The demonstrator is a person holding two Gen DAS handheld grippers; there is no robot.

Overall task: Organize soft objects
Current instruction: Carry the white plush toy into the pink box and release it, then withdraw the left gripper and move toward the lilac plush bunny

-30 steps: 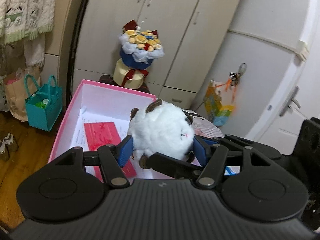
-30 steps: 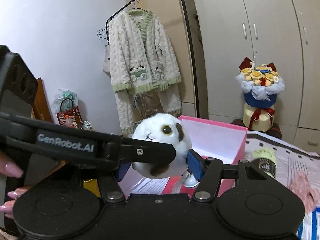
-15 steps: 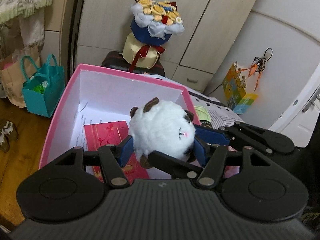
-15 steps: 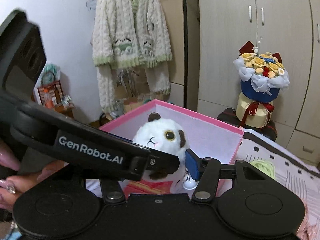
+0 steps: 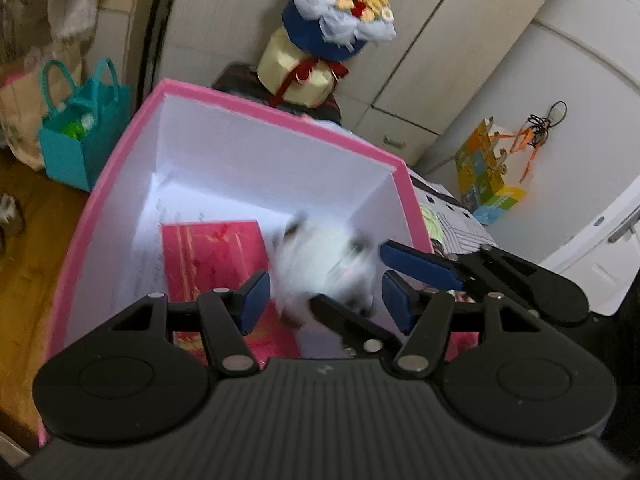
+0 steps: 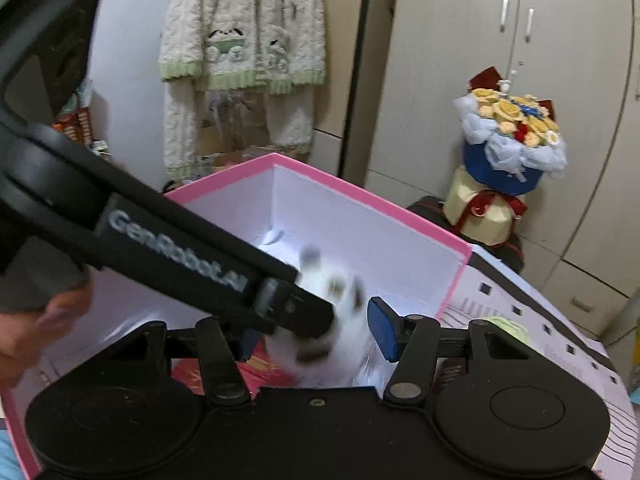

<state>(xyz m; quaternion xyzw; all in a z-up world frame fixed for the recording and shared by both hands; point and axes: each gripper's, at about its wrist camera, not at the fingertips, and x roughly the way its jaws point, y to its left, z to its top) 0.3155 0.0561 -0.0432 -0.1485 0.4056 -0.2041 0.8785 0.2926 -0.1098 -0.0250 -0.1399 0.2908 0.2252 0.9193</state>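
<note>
The left gripper [image 5: 324, 298] and right gripper [image 6: 316, 334] are crossed low over the pink box [image 5: 276, 108]. The white plush toy [image 5: 320, 256] sits between both sets of jaws, down inside the box beside a red booklet [image 5: 212, 252]. The right jaws have just been closing a little. The toy is a blur, so whether either one is really squeezing it is impossible to tell. Seems it's nearly stowed, just needs letting go. Further out, a pale green soft thing [image 6: 504, 324] is waiting on the bedspread [image 6: 540, 304].

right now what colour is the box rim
Pink, white inside; clearest in the left wrist view.
</note>
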